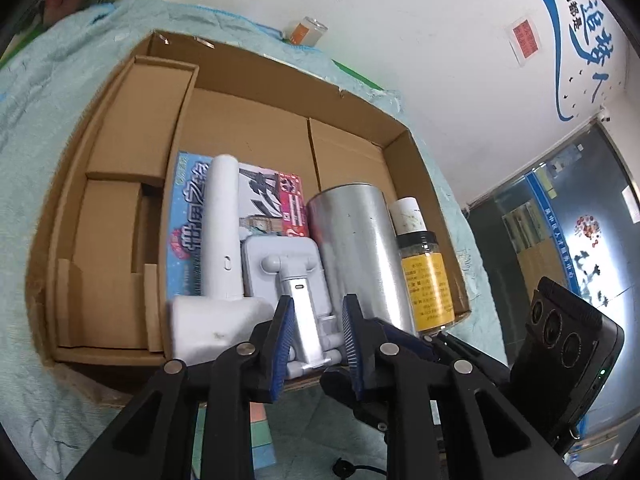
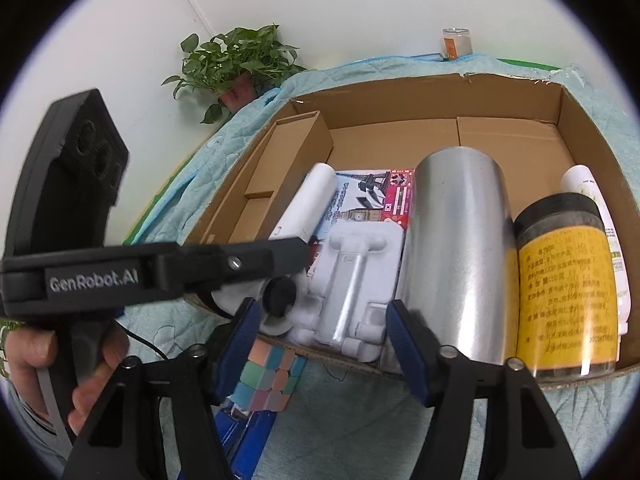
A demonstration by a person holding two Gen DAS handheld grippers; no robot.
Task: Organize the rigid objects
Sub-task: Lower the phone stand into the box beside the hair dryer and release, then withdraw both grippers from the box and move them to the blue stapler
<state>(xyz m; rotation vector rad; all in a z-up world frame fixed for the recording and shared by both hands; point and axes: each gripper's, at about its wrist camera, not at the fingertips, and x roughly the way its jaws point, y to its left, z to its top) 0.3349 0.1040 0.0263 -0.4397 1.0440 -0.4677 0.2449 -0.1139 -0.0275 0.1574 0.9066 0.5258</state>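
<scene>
A cardboard box (image 1: 120, 128) (image 2: 592, 136) lies on a teal quilt. Inside lie a white handheld device (image 1: 222, 240) (image 2: 308, 204), a colourful flat box (image 1: 264, 196) (image 2: 360, 192), a grey folding phone stand (image 1: 296, 280) (image 2: 352, 280), a silver can (image 1: 360, 248) (image 2: 456, 248), a yellow-labelled jar (image 1: 428, 280) (image 2: 568, 288) and a white bottle (image 1: 408, 212) (image 2: 592, 196). My left gripper (image 1: 318, 332) is open, its pads either side of the phone stand's stem. My right gripper (image 2: 320, 340) is open and empty at the box's near edge.
A pastel cube puzzle (image 2: 268, 376) and a blue stapler (image 2: 244, 440) lie on the quilt (image 1: 32, 128) before the box. Cardboard inserts (image 1: 132, 128) fill the box's left side. A small glass jar (image 1: 306, 32) and a potted plant (image 2: 236, 64) stand by the wall.
</scene>
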